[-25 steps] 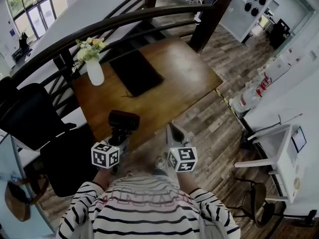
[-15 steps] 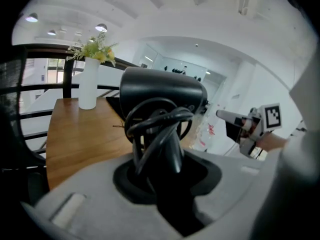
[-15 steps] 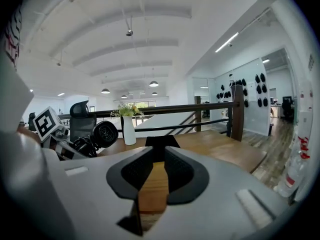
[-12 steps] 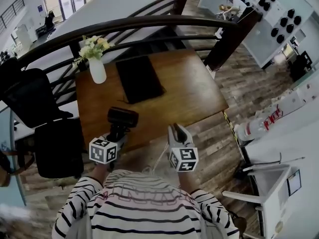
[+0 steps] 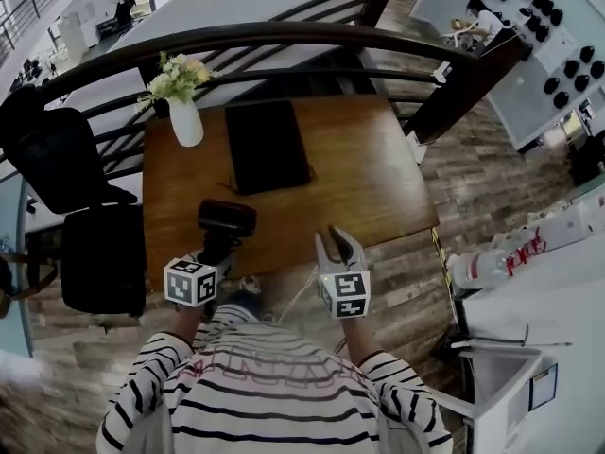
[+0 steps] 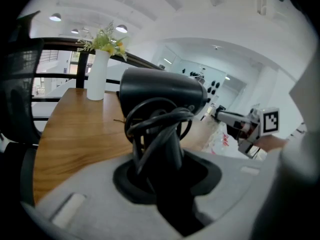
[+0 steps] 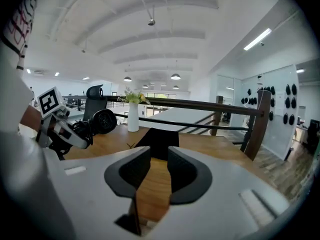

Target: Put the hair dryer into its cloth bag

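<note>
Black plastic forms the hair dryer (image 6: 160, 91); its handle is clamped between the jaws of the left gripper (image 6: 167, 184), which stand only narrowly apart and press on it; the cord (image 6: 150, 121) is looped round the same handle. The handle's long axis runs away from the person along the gripper's line; the barrel lies crosswise on top, one round end facing the right gripper (image 7: 159, 166). The dryer is held over the near edge of the wooden table (image 5: 369, 168); the dark cloth bag (image 5: 267, 145) lies flat further back, apart from it, just beside the white vase (image 5: 186, 121). The right gripper's jaws have just been opening; they stand parted, with nothing between them.
</note>
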### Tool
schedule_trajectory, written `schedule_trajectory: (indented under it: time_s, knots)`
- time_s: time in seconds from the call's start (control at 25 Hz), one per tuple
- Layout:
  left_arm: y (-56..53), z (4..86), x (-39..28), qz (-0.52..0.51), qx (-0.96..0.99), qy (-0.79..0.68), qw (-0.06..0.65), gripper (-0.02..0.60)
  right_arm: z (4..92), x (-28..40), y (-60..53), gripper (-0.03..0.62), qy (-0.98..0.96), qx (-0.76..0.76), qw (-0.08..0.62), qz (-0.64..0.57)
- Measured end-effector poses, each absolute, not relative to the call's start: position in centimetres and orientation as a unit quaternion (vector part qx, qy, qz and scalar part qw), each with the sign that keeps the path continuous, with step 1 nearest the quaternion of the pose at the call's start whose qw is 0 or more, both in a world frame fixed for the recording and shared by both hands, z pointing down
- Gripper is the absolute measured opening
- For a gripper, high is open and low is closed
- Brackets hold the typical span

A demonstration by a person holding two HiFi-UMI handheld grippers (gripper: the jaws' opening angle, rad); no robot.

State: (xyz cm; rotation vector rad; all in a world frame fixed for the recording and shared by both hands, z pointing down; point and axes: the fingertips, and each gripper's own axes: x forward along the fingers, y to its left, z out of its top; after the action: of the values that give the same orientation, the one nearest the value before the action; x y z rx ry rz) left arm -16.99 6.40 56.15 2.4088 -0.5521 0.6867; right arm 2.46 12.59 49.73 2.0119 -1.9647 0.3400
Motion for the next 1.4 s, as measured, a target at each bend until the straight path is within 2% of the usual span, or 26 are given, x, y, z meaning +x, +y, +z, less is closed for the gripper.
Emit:
schedule_trajectory:
  time_s: [0.64,1.12,1.4]
  knots:
    - [-3.4,58.3,-13.9,0.280,0.892,-0.198,0.296,0.120,53.8,5.5,0.5,0.094,-0.715,0.638,0.266,0.100]
    - [-4.8,60.1,-12.9,0.290,0.872,-0.240,0.312,0.120,59.5,8.4,-5.3,0.117,-0.750,0.522,0.404,0.045]
    - [-4.3,60.6,-11.3,0.274,0.851,-0.307,0.326,0.120,63.0,9.5,-7.9,0.130,-0.773,0.406,0.485,-0.043]
